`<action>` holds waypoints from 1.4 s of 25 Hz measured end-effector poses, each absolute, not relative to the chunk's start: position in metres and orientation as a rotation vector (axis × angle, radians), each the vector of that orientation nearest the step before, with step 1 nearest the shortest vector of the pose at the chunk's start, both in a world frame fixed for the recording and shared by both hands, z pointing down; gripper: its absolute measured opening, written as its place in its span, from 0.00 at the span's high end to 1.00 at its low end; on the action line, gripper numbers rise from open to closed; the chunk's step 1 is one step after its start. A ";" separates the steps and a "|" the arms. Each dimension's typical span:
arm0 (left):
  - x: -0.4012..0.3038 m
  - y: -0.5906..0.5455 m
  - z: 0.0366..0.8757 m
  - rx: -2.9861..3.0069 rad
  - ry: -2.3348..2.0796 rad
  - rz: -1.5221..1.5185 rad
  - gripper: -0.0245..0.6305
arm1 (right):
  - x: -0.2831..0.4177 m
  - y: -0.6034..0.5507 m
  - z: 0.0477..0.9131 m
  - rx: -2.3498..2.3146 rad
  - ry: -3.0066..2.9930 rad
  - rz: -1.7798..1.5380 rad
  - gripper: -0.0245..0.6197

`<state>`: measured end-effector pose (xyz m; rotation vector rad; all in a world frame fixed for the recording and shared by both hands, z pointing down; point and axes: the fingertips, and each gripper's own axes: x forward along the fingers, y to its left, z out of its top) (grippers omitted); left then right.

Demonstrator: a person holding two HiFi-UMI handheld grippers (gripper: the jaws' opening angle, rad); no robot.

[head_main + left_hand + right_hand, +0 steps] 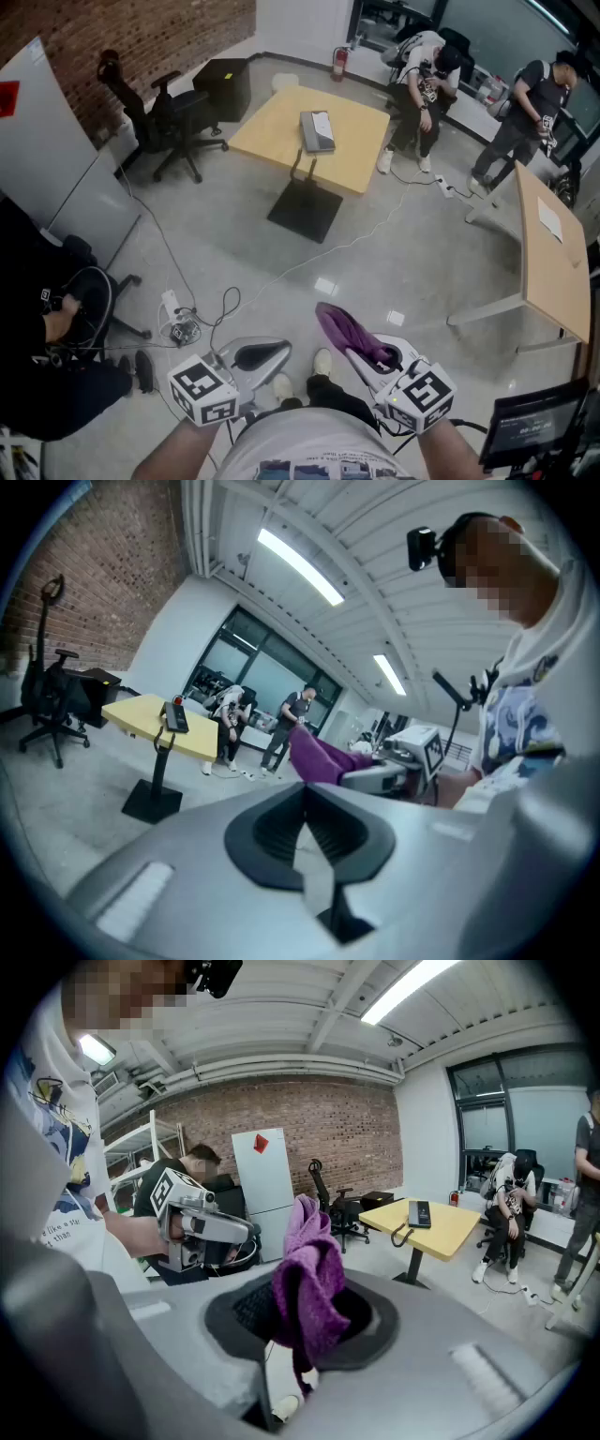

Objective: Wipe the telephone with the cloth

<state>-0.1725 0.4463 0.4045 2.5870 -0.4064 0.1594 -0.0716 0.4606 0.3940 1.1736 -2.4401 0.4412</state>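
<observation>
A grey telephone (317, 130) lies on the small yellow table (352, 150) far ahead across the room; it also shows as the telephone (174, 716) in the left gripper view and the telephone (418, 1213) in the right gripper view. My right gripper (361, 349) is shut on a purple cloth (349, 333), which sticks up from its jaws as the cloth (307, 1283). My left gripper (255, 354) is shut with nothing in it, held low near my body. Both grippers hang over the floor, well short of the table.
A black office chair (167, 117) stands left of the yellow table. Two people (427, 80) are at the back right. A long wooden table (548, 253) runs along the right. Cables and a power strip (183, 328) lie on the floor; a seated person (52, 356) is at left.
</observation>
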 end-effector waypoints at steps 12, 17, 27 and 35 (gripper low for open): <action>-0.183 0.456 0.403 2.591 -0.408 0.126 0.95 | -0.084 0.468 0.399 1.158 -2.439 0.471 0.83; -0.175 0.454 0.397 2.613 -0.384 0.110 0.95 | -0.079 0.463 0.399 1.144 -2.444 0.464 0.83; -0.142 0.435 0.398 2.596 -0.441 0.124 0.95 | -0.046 0.442 0.404 1.125 -2.489 0.485 0.83; -0.084 0.398 0.384 2.581 -0.486 0.153 0.95 | 0.013 0.406 0.397 1.095 -2.522 0.514 0.83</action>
